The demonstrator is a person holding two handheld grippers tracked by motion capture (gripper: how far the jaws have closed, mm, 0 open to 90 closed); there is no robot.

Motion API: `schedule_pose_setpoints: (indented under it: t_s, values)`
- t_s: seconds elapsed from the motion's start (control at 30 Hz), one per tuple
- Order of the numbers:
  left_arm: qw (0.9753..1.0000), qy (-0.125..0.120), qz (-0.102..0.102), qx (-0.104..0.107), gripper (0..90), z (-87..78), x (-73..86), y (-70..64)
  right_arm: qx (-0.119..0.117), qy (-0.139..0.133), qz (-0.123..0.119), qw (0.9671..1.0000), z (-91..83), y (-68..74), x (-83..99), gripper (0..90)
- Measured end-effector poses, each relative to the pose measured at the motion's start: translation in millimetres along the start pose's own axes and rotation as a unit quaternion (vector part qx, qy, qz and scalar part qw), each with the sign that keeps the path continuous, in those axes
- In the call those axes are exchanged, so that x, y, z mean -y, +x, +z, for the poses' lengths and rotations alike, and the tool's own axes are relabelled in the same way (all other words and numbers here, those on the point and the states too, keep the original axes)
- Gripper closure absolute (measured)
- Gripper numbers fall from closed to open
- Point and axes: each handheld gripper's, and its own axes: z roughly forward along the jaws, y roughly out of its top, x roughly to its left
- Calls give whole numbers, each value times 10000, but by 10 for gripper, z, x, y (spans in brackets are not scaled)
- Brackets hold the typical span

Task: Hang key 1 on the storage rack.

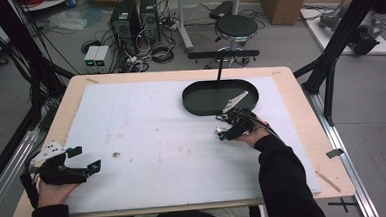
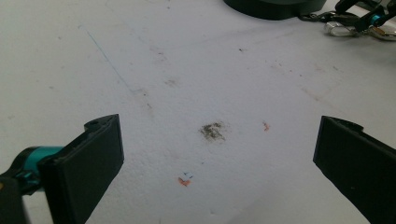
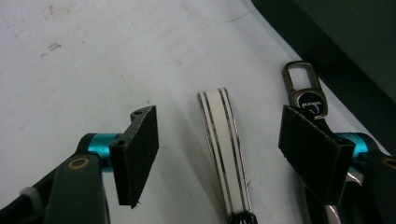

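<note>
On white mat [image 3: 93, 56], strap [image 3: 224, 140] roughly along jaws

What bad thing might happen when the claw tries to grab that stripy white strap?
1. The white strap with dark stripes lies flat on the white foam mat, so the open right claw may slide over it instead of pinching it.
2. The dark metal clip with a round badge sits right by one jaw and could get caught too.
3. The black oval tray is close; a bump might shove it.
</note>
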Motion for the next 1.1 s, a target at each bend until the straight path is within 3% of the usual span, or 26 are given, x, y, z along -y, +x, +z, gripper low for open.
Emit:
schedule_pose_setpoints:
  t_s: [0.47, 0.5, 0.53, 0.8, 0.93, 0.97, 1.1]
  values:
    - [10000, 11, 15, 6, 22, 4, -3, -3, -118, 547, -137, 9983, 91, -97, 70, 579]
    - [10000, 20, 24, -2, 22, 4, -2, -4, -211, 533, -178, 9982, 85, -89, 70, 701]
    - [10000, 30, 45, 36, 22, 9, -3, -10, -201, 510, -242, 9982, 82, -84, 70, 722]
    - [10000, 38, 69, 45, 22, 12, -6, -18, -29, 496, -113, 9987, 63, -69, 77, 750]
    - [10000, 29, 55, 37, 22, 12, -6, -16, -87, 325, 173, 9993, 1, -108, 81, 752]
    - [10000, 34, 52, 39, 22, 18, -4, -16, -87, 119, 320, 9994, -68, -122, 71, 752]
    - [9999, 87, 72, 69, 22, 42, -1, -19, -96, -195, 406, 9989, -202, -135, 49, 753]
